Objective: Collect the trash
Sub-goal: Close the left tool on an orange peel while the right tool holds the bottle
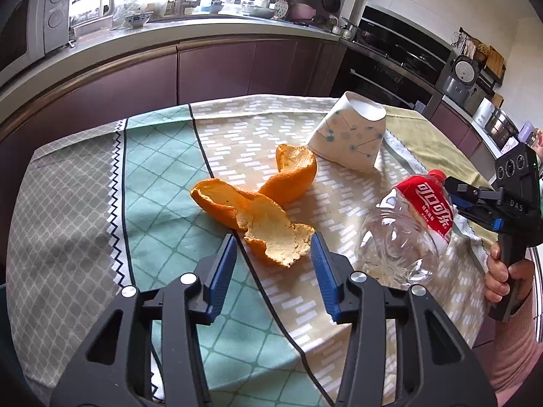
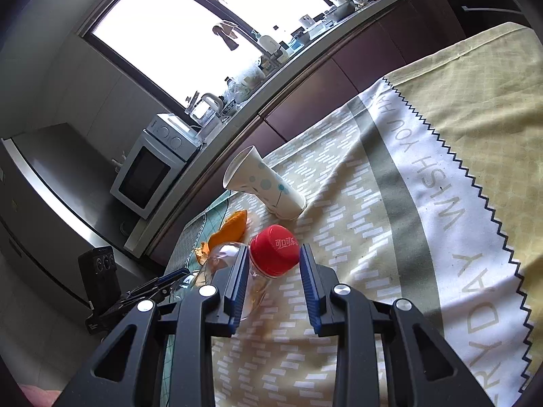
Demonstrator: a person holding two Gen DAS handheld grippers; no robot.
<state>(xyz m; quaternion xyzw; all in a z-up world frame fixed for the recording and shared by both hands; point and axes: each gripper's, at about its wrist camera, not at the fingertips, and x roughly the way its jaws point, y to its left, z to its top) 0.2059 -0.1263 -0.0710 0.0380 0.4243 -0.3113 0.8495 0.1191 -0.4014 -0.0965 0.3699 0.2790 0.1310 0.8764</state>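
Note:
Orange peel (image 1: 258, 203) lies on the patterned tablecloth (image 1: 163, 169). My left gripper (image 1: 274, 249) is open, its blue pads on either side of the peel's near end. A clear plastic bottle with a red label (image 1: 407, 230) lies on its side to the right. A white paper cup (image 1: 349, 135) lies tipped over behind. My right gripper (image 2: 273, 256) is open around the bottle's red cap (image 2: 275, 254), not closed on it. The right gripper also shows in the left wrist view (image 1: 458, 193). The cup (image 2: 264, 183) and peel (image 2: 230, 230) show beyond.
A kitchen counter (image 1: 203, 30) with a microwave (image 1: 30, 23), dishes and utensils runs behind the table. An oven and cooker (image 1: 400, 57) stand at the right. The table's far edge drops off toward purple cabinets (image 1: 217, 68).

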